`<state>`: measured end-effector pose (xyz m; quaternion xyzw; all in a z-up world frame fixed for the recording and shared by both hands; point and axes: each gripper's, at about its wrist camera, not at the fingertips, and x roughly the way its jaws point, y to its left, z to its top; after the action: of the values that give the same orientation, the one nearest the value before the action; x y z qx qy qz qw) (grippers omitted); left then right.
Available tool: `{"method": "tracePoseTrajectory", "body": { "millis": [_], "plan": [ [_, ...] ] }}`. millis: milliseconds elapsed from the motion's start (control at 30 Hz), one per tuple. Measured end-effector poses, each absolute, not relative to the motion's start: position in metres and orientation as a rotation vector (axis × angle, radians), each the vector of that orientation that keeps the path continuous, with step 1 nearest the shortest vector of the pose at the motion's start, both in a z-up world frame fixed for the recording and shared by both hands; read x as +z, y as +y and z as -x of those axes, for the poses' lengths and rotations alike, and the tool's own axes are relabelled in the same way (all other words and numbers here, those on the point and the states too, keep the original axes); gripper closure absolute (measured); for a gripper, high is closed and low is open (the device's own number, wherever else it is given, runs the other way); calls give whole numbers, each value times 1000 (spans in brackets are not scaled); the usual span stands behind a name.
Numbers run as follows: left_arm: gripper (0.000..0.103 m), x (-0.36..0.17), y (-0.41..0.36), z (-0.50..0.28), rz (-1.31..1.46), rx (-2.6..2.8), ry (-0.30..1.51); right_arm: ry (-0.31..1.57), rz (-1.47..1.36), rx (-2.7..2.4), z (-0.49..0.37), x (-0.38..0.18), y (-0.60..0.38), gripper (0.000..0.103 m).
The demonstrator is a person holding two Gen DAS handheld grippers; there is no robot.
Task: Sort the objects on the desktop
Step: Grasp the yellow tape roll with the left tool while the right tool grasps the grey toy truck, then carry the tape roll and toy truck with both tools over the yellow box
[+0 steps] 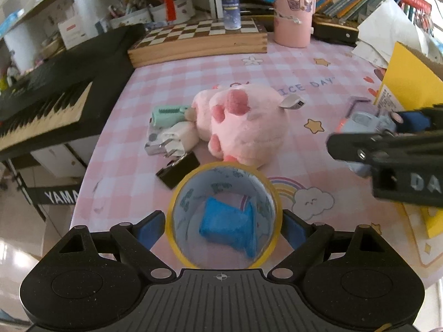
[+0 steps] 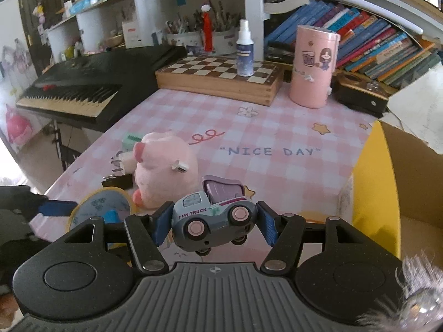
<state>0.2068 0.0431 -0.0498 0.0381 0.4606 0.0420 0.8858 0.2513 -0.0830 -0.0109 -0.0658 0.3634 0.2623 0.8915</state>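
Note:
My left gripper (image 1: 224,221) is shut on a roll of clear tape with a yellow rim (image 1: 177,235); I look through its hole at a blue spool (image 1: 227,227). The tape roll also shows in the right wrist view (image 2: 101,203). My right gripper (image 2: 213,222) is shut on a grey toy truck (image 2: 213,215) marked FUN TRUCK, held above the pink checked tablecloth (image 2: 277,144). The truck and right gripper appear at the right of the left wrist view (image 1: 368,123). A pink plush pig (image 1: 238,121) lies mid-table, with a mint stapler (image 1: 169,112), a white charger (image 1: 177,135) and a black binder clip (image 1: 180,170) beside it.
A yellow cardboard box (image 2: 373,171) stands open at the right. A chessboard box (image 2: 221,78) with a spray bottle (image 2: 245,55), a pink canister (image 2: 314,66) and books line the back. A black keyboard (image 2: 83,83) sits at the left.

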Motion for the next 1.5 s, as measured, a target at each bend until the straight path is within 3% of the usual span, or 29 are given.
{"method": "tracePoseTrajectory", "body": {
  "millis": [233,633,1500],
  "plan": [
    [18,-47,47,-202,-51,72,923,757,124,511,-236,-9,-92,42],
    [19,28,62,-142,-6,64,670,660,97,446,-192,19,-103,42],
    [19,23,26,-5,-58,-233,671,679,3,202,-12,14,-147,42]
  ]
}}
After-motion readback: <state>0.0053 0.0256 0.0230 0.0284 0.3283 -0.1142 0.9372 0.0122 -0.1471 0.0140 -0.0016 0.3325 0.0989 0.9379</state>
